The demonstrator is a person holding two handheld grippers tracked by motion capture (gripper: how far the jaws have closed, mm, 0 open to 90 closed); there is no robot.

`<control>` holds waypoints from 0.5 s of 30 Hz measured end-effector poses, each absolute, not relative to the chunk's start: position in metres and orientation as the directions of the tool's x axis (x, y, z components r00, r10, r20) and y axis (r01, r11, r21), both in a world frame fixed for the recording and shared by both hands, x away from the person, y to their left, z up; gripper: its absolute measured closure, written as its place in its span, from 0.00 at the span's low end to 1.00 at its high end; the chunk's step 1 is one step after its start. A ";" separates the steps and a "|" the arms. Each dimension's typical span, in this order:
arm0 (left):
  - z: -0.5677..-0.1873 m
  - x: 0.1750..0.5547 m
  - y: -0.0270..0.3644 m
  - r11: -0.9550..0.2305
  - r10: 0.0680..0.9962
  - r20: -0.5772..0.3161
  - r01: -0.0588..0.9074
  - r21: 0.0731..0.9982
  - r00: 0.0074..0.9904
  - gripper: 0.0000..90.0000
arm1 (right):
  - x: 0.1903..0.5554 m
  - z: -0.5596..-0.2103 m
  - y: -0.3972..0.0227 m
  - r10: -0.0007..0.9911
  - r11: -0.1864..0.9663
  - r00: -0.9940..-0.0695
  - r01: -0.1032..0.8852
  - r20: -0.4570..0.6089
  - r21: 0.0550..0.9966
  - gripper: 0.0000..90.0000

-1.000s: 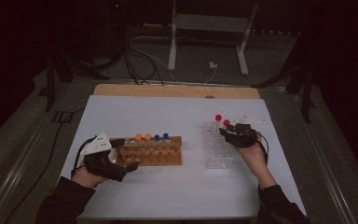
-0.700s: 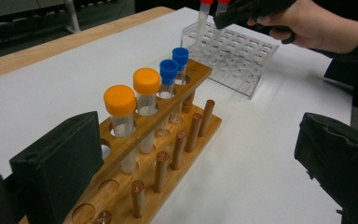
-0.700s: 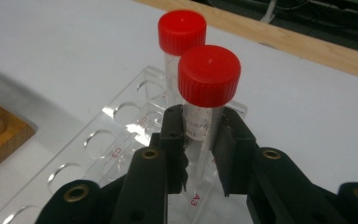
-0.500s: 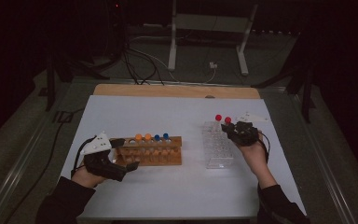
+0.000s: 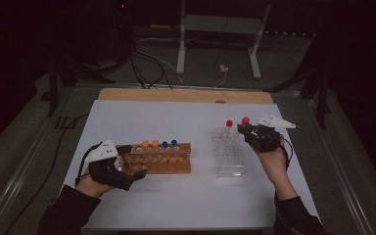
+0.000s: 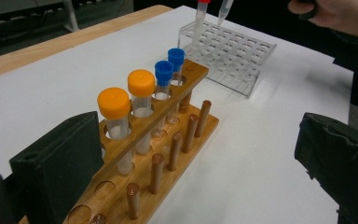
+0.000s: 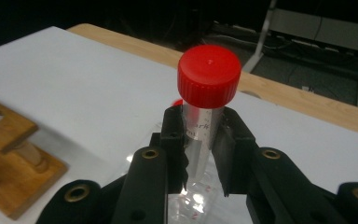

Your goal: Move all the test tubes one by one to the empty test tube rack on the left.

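Jaws of the right gripper (image 7: pixel 200 154) pinch a red-capped tube (image 7: pixel 206 107) just under its cap — the tube stands upright, lifted above the clear plastic rack (image 5: pixel 228 152), where a second red-capped tube (image 5: pixel 229 128) sits at the far end. From above, the right gripper (image 5: pixel 247 131) hangs over that rack's far right corner. Across the white table (image 5: pixel 186 200), the left gripper (image 5: pixel 138 166) holds its jaws spread around the near end of the wooden rack (image 6: pixel 168 154), pads not pressing — two orange-capped tubes (image 6: pixel 128 100) and two blue-capped tubes (image 6: pixel 170 65) stand in it.
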State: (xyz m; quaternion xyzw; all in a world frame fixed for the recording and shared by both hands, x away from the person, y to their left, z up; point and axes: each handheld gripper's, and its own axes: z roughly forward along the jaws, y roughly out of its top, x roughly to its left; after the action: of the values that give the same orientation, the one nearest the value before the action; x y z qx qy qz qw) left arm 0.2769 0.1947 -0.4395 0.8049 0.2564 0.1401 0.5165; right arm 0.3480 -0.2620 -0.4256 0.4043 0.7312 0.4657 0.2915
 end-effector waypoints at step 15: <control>-0.430 0.269 0.183 -0.352 0.524 -0.033 0.252 0.901 0.851 0.02 | 0.316 -0.406 -0.229 0.776 0.292 -0.627 0.262 -0.068 0.920 0.83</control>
State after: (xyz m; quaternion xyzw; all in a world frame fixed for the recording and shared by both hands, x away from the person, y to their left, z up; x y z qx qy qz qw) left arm 0.2694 0.1825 -0.4303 0.8117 0.2389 0.1318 0.5164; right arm 0.3163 -0.2291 -0.4065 0.3420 0.7592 0.4867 0.2641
